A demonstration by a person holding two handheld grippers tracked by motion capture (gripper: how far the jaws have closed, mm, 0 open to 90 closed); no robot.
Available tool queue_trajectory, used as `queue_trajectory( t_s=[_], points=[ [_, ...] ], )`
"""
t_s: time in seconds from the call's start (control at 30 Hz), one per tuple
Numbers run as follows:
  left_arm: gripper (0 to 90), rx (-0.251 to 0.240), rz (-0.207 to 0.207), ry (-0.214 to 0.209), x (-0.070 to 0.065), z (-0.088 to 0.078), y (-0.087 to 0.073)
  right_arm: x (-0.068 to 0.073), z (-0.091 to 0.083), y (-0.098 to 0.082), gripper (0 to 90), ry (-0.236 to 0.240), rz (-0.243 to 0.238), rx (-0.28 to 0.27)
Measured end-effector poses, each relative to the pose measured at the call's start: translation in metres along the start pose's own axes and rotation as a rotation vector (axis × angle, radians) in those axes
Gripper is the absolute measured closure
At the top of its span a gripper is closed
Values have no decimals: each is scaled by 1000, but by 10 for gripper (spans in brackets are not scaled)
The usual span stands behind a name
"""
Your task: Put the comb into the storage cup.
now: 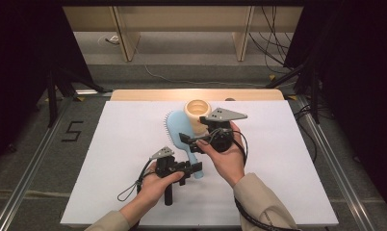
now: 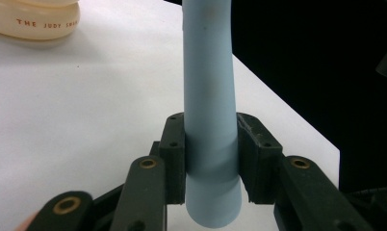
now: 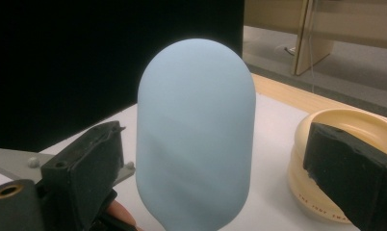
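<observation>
The left gripper (image 1: 194, 169) sits low in the left hand (image 1: 155, 182), jaws clamped. Just beyond it, the right gripper (image 1: 186, 139), held in the right hand (image 1: 227, 156), has its jaws spread wide.

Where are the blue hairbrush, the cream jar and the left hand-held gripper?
blue hairbrush (image 1: 176, 126): high view, back of its head.
cream jar (image 1: 197, 109): high view, its rim.
left hand-held gripper (image 2: 212, 159): left gripper view, jaws clamping the brush handle.

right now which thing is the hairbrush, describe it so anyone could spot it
On the white table, look between the person's two hands at its middle. The hairbrush is the pale blue paddle held off the surface, its handle clamped in the left gripper. Its neighbour, a cream ribbed cup, is round and stands behind it.
</observation>
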State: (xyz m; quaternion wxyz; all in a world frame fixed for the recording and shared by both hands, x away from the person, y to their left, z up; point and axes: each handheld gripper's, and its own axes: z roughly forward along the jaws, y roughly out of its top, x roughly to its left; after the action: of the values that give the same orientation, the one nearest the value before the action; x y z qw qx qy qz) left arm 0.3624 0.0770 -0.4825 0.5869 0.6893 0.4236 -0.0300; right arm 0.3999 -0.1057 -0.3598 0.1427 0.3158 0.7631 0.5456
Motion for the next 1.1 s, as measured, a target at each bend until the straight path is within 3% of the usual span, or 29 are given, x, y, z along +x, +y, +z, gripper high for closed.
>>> queue_trajectory(
  t_s=[0.7,0.87,1.1],
  points=[
    [658,6,5,-5,-2,1,-1,1,7,6,74,15,0,-8],
    [658,5,2,-7,-2,1,-1,1,9,6,110,24,-2,-9],
    [658,9,7,-10,-3,1,-2,0,11,7,131,-11,-7,-11]
  ],
)
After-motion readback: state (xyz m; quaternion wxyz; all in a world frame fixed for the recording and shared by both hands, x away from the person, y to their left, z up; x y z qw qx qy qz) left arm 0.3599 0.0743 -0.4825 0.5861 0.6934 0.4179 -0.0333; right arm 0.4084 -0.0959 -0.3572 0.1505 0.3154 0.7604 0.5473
